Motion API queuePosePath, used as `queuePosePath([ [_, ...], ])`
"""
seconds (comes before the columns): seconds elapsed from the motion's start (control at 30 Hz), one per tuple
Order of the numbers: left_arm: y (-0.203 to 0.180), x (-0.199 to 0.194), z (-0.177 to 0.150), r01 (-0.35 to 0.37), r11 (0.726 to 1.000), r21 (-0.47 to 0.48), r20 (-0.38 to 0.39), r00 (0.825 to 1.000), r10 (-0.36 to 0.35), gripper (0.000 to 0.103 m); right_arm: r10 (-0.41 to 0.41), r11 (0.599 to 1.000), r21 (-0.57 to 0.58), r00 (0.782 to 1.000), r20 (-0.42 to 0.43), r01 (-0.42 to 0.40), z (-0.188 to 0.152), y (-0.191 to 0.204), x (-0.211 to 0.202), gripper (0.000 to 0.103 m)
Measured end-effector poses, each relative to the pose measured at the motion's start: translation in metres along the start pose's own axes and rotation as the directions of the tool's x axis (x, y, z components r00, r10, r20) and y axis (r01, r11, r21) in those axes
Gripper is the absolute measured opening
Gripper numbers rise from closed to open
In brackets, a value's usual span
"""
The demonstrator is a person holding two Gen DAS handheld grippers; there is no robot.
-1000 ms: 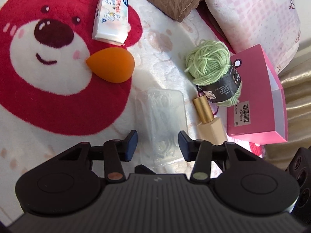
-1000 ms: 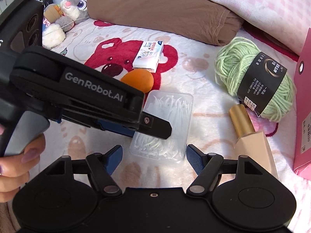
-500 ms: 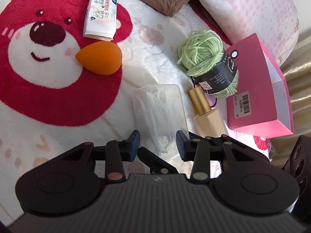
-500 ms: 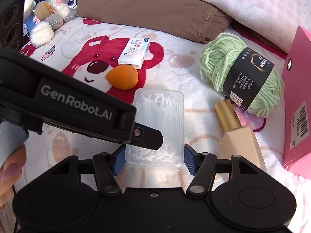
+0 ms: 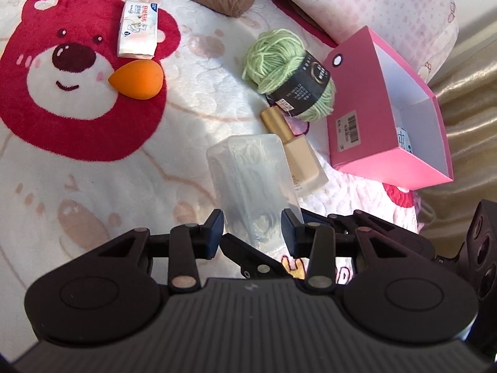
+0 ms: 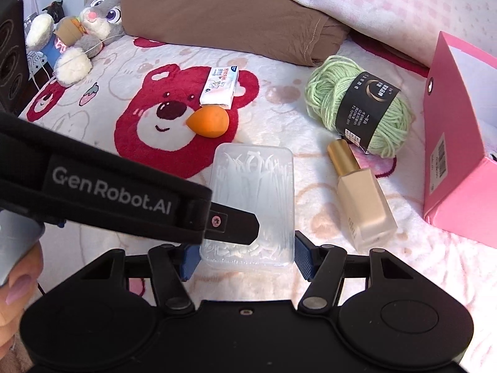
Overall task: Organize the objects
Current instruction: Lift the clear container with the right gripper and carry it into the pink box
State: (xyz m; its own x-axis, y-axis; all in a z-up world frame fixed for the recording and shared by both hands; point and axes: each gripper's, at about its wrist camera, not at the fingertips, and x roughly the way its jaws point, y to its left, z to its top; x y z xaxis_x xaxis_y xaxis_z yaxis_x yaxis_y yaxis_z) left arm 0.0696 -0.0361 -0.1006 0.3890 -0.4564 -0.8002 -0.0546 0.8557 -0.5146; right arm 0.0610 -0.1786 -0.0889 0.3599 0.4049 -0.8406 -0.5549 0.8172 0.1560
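Observation:
A clear plastic box of floss picks (image 5: 248, 174) (image 6: 254, 186) is held off the bear-print blanket by both grippers. My left gripper (image 5: 252, 230) is shut on its near end; in the right wrist view one left finger (image 6: 233, 223) lies across the lid. The blue pads of my right gripper (image 6: 246, 259) press on the box's two long sides. A gold-capped foundation bottle (image 5: 303, 161) (image 6: 363, 205), green yarn (image 5: 267, 52) (image 6: 326, 93), an orange sponge (image 5: 138, 79) (image 6: 211, 121) and a tissue pack (image 5: 138, 29) (image 6: 220, 87) lie on the blanket.
An open pink box (image 5: 372, 143) (image 6: 453, 155) stands to the right, past the bottle. A brown pillow (image 6: 217, 9) and a pink checked pillow (image 5: 388, 6) border the far side. A plush rabbit (image 6: 93, 21) sits at the far left. A person's hand (image 6: 12, 295) holds the left gripper.
Both grippers closed on the clear box and lifted it off the blanket. In the left wrist view it now hides part of the foundation bottle.

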Motion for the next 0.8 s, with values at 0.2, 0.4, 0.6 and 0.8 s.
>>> queuePosePath([
  [0.2,-0.026,-0.015,-0.01,0.022,0.999,0.029,-0.009,1.0,-0.021,0.039,-0.007,0.999,0.051,0.999,-0.036,0.009,0.0,-0.009,-0.03,0.066],
  [0.4,-0.049,-0.029,-0.018,0.036,0.999,0.035,-0.036,0.999,-0.035,0.039,-0.026,0.998,0.047,0.998,-0.061,0.028,-0.005,-0.009,-0.059,0.066],
  [0.6,-0.067,-0.045,-0.016,0.05,0.996,0.072,-0.056,0.997,-0.046,0.039,-0.001,0.998,0.064,0.999,-0.047,0.004,-0.003,-0.018,-0.084,0.066],
  [0.8,-0.081,-0.058,-0.017,0.046,0.994,0.094,-0.081,0.996,-0.038,0.039,0.05,0.994,0.101,0.998,-0.042,-0.046,-0.004,-0.026,-0.103,0.066],
])
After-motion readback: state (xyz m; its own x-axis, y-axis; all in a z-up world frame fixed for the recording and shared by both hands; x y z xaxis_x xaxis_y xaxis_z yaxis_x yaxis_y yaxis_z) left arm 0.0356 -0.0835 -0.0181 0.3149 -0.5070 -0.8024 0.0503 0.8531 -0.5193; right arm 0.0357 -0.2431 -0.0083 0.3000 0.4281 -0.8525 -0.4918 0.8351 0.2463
